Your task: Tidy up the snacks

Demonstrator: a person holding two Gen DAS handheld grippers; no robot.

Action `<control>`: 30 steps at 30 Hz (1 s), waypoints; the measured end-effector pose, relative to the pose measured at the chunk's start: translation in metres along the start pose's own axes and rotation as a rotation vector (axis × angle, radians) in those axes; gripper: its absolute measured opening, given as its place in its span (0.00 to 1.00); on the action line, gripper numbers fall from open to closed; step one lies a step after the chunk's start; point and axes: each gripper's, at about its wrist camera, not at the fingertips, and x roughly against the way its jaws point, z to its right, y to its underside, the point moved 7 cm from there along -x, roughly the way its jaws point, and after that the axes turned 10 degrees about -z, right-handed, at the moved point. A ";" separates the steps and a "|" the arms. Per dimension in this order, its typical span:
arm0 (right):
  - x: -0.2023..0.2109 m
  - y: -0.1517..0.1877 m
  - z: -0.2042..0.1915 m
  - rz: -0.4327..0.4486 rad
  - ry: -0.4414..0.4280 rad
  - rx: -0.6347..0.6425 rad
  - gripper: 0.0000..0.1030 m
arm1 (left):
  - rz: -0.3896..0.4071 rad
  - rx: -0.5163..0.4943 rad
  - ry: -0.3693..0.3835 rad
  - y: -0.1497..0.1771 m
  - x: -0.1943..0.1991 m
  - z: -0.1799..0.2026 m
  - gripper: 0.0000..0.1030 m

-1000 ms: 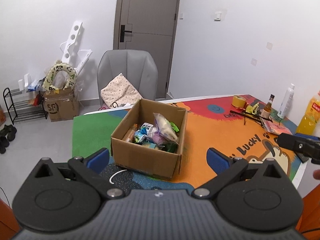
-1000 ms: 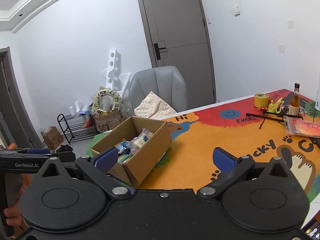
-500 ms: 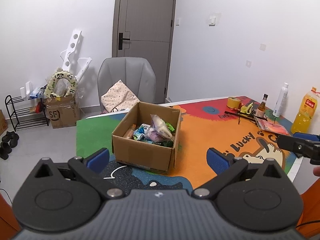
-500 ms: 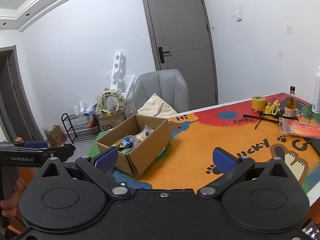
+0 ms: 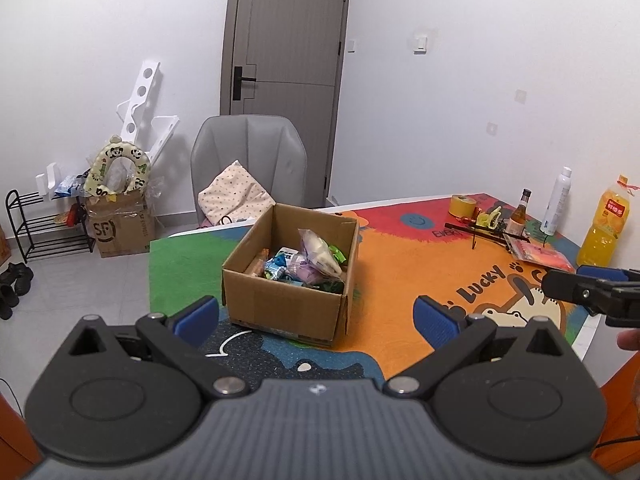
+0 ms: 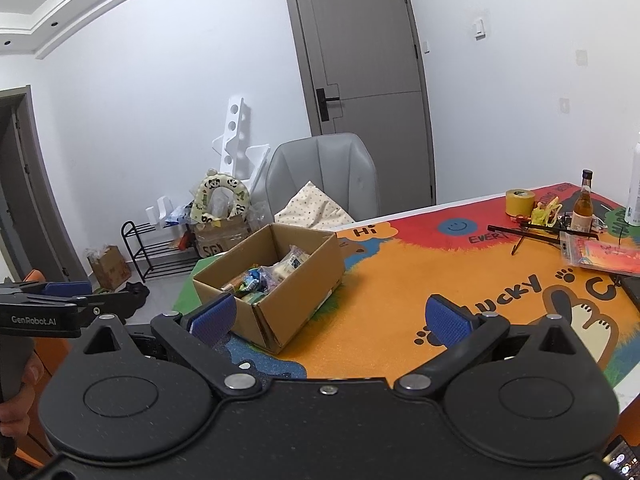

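An open cardboard box [image 5: 285, 308] [image 6: 298, 284] stands on the colourful table mat and holds several snack packets [image 5: 308, 264] [image 6: 266, 276]. My left gripper [image 5: 316, 320] is open and empty, hovering short of the box's near wall. My right gripper [image 6: 332, 318] is also open and empty, above the mat with the box's corner by its left finger. In the left wrist view the right gripper shows at the far right edge [image 5: 588, 288]. In the right wrist view the left gripper shows at the far left [image 6: 44, 304], with a hand on its handle.
At the table's far right stand a tape roll [image 5: 462, 204], a brown bottle [image 5: 520, 212], a white spray bottle [image 5: 556, 202], an orange drink bottle [image 5: 606, 226], a plastic pouch [image 6: 604, 256] and black sticks [image 6: 536, 232]. A grey chair [image 5: 248, 160] with a cushion stands behind the table.
Both grippers have drawn back and up from the box, which now looks smaller and farther in both views. Both stay open.
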 end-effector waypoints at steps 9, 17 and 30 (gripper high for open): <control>-0.002 -0.002 -0.004 -0.008 0.007 0.008 1.00 | 0.004 0.004 0.007 -0.001 0.002 -0.004 1.00; -0.001 -0.002 -0.007 -0.014 0.015 0.022 1.00 | 0.006 0.010 0.010 -0.001 0.003 -0.005 1.00; -0.003 -0.005 -0.012 -0.025 0.037 0.037 1.00 | 0.007 0.010 0.012 -0.001 0.003 -0.006 1.00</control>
